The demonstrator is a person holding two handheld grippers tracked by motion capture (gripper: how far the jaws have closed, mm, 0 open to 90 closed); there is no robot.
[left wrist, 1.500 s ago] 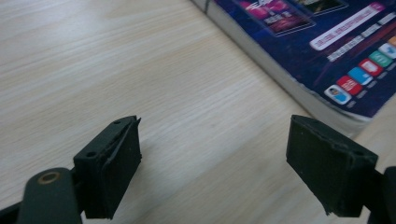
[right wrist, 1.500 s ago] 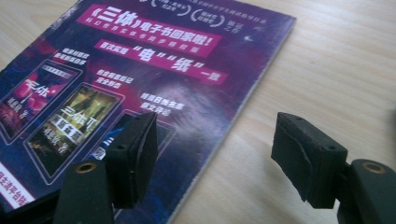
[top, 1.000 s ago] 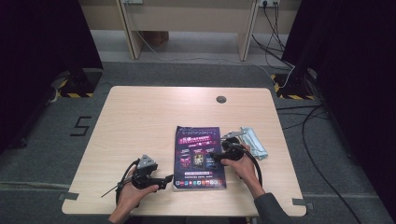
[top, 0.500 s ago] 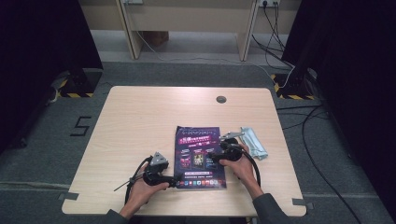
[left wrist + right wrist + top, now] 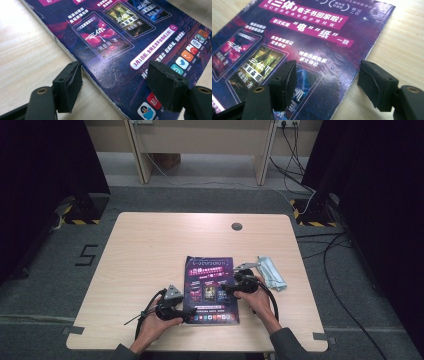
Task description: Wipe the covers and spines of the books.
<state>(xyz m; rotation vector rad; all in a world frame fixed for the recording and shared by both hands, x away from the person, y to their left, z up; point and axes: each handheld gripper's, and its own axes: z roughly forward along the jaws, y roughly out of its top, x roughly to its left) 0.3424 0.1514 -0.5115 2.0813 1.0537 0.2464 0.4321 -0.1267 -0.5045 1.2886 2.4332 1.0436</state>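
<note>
Dark purple glossy magazine (image 5: pixel 211 290), flat, cover up, closed, lying on the pale wooden table (image 5: pixel 150 250) at the near middle of the top. Cover is scuffed and dimpled in both gripper views; white page edges show along both long sides. No page or corner lifted.

Left gripper (image 5: pixel 186 314) sits at the magazine's near left edge. In the left gripper view (image 5: pixel 115 83) its black foam-padded jaws straddle that edge: one pad over bare wood just beside the magazine, the other over the cover near the app icons. Jaws have just been closing but stand well apart; pads press on nothing.

Right gripper (image 5: pixel 226 289) sits at the magazine's right edge, about halfway along. In the right gripper view (image 5: pixel 327 83) one pad hangs over the cover, the other over the wood just beside the edge. These jaws too have just been closing, yet they are wide and hold nothing.

Judgement: work is at the approach stage. Both grippers are lined up on opposite edges; no grip made, magazine not raised or opened. Left to do: get an edge between the pads, close, then lift or open.

Right of the magazine, just past the right gripper: a crumpled pale blue face mask (image 5: pixel 270 272), untouched.
</note>
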